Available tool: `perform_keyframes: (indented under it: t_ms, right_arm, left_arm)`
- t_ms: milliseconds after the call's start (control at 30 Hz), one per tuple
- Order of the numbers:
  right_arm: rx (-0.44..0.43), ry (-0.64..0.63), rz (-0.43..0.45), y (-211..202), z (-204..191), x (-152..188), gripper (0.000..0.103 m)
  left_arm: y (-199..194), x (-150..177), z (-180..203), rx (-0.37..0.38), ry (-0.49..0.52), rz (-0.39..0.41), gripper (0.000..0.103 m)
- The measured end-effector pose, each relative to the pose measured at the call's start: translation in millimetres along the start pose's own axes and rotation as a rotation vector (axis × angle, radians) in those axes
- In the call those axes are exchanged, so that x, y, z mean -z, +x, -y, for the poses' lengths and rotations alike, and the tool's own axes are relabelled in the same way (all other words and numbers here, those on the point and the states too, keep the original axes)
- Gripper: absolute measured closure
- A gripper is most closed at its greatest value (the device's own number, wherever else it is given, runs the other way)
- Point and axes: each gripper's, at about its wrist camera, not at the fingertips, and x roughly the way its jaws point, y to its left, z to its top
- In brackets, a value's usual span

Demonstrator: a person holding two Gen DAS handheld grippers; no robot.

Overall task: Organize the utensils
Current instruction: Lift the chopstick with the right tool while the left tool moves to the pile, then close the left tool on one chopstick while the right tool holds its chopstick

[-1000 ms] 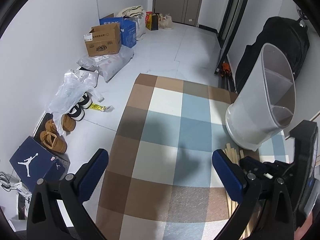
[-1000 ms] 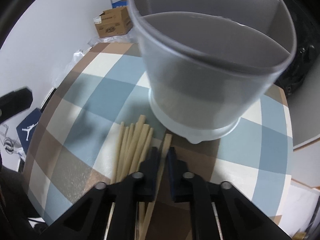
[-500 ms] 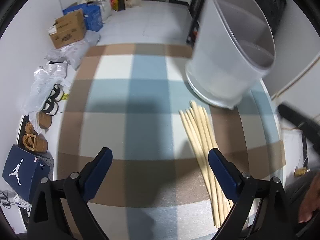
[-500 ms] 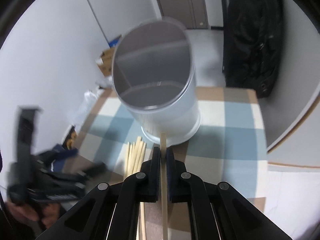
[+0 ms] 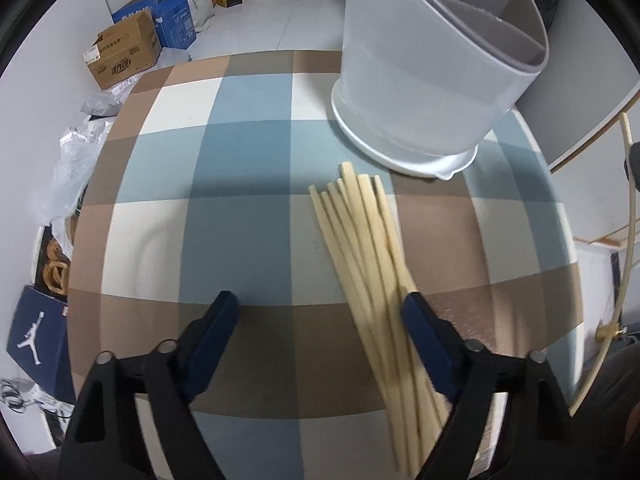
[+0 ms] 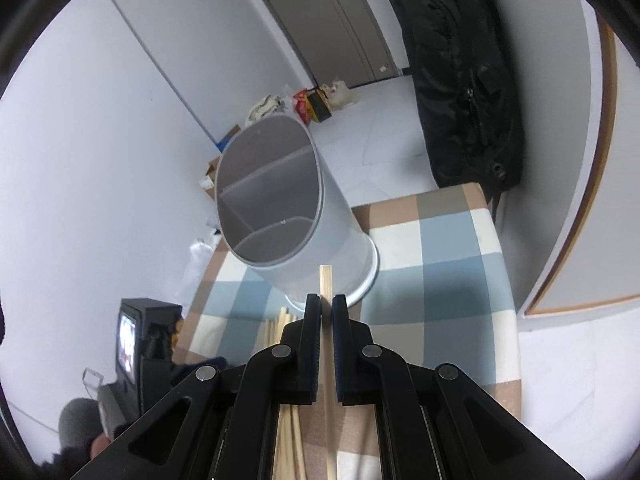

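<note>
A bundle of several pale wooden chopsticks lies on the checked tablecloth, just in front of a white divided utensil holder. My left gripper is open and empty, low over the cloth, with its right finger beside the bundle. My right gripper is shut on one chopstick and holds it lifted above the table, below the holder's open mouth. The remaining chopsticks show under it. The lifted chopstick also shows at the right edge of the left wrist view.
The table is small, with edges close on all sides. On the floor at the left are a cardboard box, plastic bags, shoes and a blue shoebox. A black bag leans on the wall behind the table.
My right gripper has lifted the single chopstick up and away from the table. My left gripper has come down and forward toward the bundle of chopsticks.
</note>
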Motion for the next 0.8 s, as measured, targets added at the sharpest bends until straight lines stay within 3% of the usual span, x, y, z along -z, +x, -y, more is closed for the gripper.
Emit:
perform_keyframes:
  t_ms: [200, 300, 333, 633, 800]
  right_arm:
    - [-0.015, -0.021, 0.018, -9, -3, 3, 0.098]
    - [-0.024, -0.006, 0.006, -7, -1, 5, 0.098]
    - [-0.028, -0.002, 0.005, -7, -1, 5, 0.098]
    - [-0.03, -0.02, 0.002, -4, -7, 6, 0.098]
    - [-0.033, 0.002, -0.005, -1, -5, 7, 0.098]
  left_arm:
    - [-6, 4, -1, 0.062, -0.016, 0.03, 0.069]
    - [-7, 6, -2, 0.094, -0.019, 0.04, 0.081]
    - [-6, 6, -4, 0.108, -0.024, 0.037, 0.091]
    - [-4, 3, -13, 0.139, -0.036, 0.034, 0.096]
    - [-9, 0, -30, 0.226, -0.094, 0.032, 0.096]
